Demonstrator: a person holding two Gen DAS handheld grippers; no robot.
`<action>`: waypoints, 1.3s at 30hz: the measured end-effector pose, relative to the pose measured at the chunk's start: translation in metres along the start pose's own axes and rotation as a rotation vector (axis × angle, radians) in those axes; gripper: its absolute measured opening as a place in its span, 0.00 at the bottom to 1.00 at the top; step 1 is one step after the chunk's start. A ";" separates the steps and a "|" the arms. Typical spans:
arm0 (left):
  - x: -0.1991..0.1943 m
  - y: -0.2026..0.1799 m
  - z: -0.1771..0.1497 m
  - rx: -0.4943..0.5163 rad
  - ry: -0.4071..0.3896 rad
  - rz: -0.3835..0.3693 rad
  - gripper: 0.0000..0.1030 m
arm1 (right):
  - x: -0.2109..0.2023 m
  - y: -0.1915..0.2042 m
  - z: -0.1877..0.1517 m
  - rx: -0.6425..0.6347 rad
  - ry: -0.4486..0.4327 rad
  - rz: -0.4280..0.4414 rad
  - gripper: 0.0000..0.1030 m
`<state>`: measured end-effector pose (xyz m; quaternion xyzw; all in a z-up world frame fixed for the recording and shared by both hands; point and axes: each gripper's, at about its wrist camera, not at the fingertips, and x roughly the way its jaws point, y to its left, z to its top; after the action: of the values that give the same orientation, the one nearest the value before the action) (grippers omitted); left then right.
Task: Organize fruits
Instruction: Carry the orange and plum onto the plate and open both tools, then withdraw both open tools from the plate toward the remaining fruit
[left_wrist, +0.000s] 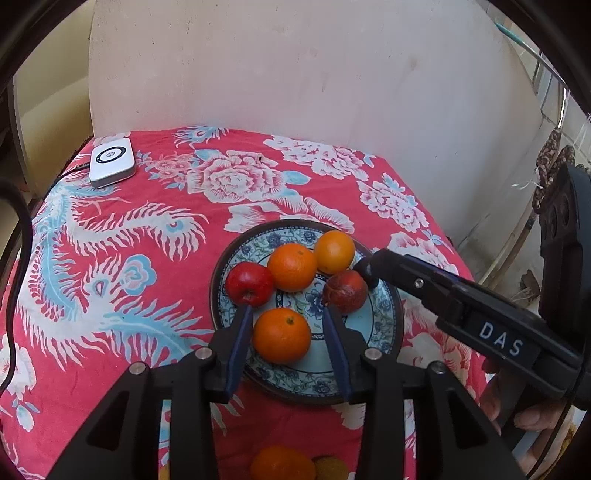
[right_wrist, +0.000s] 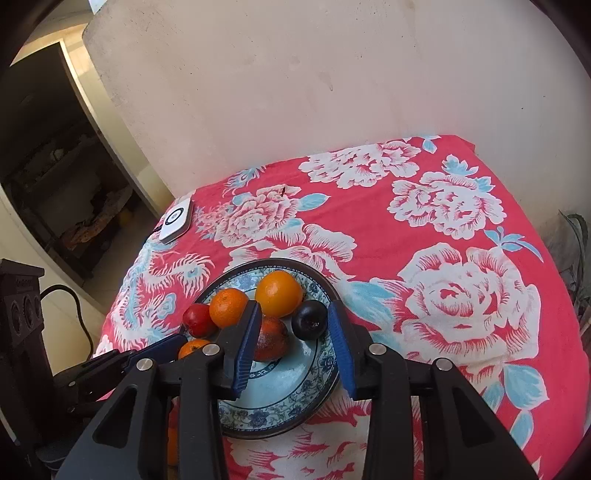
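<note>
I have both tools over the blue-and-white patterned ceramic plate (left_wrist: 384, 306) on the red floral tablecloth (left_wrist: 147, 221). My left gripper (left_wrist: 288, 308) has its blue pads apart around the near orange (left_wrist: 281, 335), with a gap showing on each side, so I judge nothing is gripped there. My right gripper (right_wrist: 293, 306) also stands with fingers apart, framing the dark round plum (right_wrist: 309, 319) and the mottled reddish fruit (right_wrist: 271, 338); the pads do not appear to press on either, though the left finger hides part of the reddish one, so I cannot be sure it is clear.

The plate also holds a shiny red apple (left_wrist: 249, 284), a second orange (left_wrist: 291, 266) and a paler yellow-orange one (left_wrist: 334, 252), all packed close. More orange fruit (left_wrist: 282, 463) lies at the table's near edge.

To finish this placement well, I would lift each tool straight up along its own line, since a sideways drag could roll the near orange against the apple or knock the plum off the rim. One tool at a time is safer, as the tips sit close together over the plate.
</note>
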<state>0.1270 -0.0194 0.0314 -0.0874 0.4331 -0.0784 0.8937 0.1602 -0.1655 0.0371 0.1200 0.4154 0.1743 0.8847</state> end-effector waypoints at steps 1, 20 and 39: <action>-0.002 0.000 0.000 -0.001 -0.001 0.001 0.40 | -0.002 0.001 -0.001 0.001 -0.002 0.002 0.38; -0.045 0.016 -0.020 -0.020 -0.019 0.030 0.40 | -0.047 0.037 -0.035 -0.080 -0.027 0.004 0.42; -0.075 0.049 -0.060 -0.088 -0.009 0.084 0.40 | -0.053 0.061 -0.079 -0.136 0.033 0.025 0.42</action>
<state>0.0368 0.0391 0.0413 -0.1086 0.4354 -0.0214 0.8934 0.0546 -0.1265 0.0456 0.0618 0.4156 0.2154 0.8815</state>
